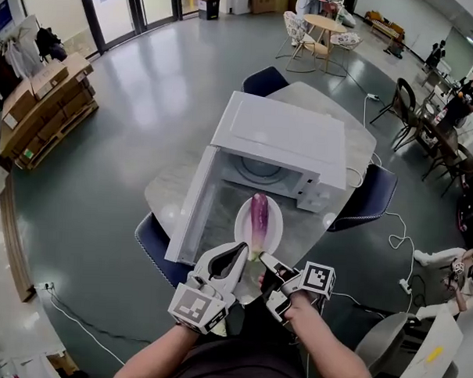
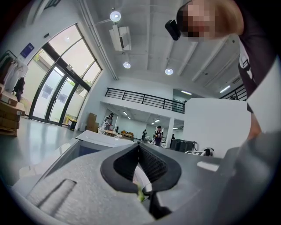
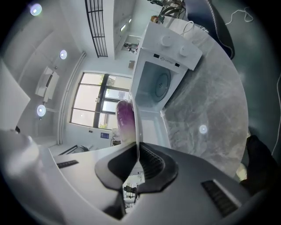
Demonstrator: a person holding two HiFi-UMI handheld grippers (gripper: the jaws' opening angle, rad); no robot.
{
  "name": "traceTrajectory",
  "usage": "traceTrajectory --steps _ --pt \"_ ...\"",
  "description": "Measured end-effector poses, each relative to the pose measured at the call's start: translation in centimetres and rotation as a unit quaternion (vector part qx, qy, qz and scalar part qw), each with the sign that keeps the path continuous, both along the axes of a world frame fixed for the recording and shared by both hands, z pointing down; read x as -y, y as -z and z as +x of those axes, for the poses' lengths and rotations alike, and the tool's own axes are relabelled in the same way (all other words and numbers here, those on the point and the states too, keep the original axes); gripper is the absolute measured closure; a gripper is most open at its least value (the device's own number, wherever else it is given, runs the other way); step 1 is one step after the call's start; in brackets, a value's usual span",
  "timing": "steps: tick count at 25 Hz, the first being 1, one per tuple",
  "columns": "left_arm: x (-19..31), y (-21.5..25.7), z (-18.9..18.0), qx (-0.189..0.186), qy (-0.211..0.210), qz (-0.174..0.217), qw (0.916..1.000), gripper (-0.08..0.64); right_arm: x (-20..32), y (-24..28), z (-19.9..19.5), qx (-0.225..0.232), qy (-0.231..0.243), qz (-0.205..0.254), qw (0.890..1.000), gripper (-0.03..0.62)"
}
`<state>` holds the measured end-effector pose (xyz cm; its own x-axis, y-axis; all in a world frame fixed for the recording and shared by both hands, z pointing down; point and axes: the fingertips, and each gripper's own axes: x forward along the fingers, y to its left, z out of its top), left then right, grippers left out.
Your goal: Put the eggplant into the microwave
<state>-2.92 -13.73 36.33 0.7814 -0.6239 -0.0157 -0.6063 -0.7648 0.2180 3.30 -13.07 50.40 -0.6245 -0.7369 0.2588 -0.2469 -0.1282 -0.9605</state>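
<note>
Head view has the eggplant (image 1: 258,216) lying lengthwise on a white plate (image 1: 241,225), purple end pointing at the microwave (image 1: 278,139) and the pale green stem end toward the person. So it's not inside yet: the plate sits just in front of the open cavity, over the marble table (image 1: 167,193). I honestly can't tell if the plate rests on the table or is lifted off it.

Both grippers are on the near rim of the plate, side by side. The left gripper (image 1: 235,259) is pinched closed on the rim; in the left gripper view you can see a sliver of white plate and a bit of green stem squeezed in between the jaws. The right gripper (image 1: 266,264) is clamped on the rim too. The right gripper view shows the plate edge-on, rising straight out of the closed jaws, with the eggplant on its left and the microwave cavity and turntable beyond.

The microwave door (image 1: 190,214) hangs wide open to the left in the head view, and its control panel with two knobs is on the right. A dark blue chair (image 1: 265,80) is tucked behind the table and another one (image 1: 369,198) stands at its right.
</note>
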Motion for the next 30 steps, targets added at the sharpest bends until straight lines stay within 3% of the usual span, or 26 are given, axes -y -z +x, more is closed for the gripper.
traceTrajectory --steps 9,20,30 --pt "8.0 -3.0 2.4 -0.001 0.052 -0.017 0.9985 0.552 7.8 -4.2 3.0 -0.017 0.037 -0.035 0.999 0.574" --pt "11.8 -10.3 2.9 0.005 0.051 -0.05 0.9975 0.552 16.2 -12.5 4.2 -0.01 -0.027 -0.055 0.998 0.574" --pt "15.0 -12.3 2.9 0.001 0.063 -0.056 0.9964 0.552 23.4 -14.2 4.8 -0.001 -0.07 -0.039 0.997 0.574"
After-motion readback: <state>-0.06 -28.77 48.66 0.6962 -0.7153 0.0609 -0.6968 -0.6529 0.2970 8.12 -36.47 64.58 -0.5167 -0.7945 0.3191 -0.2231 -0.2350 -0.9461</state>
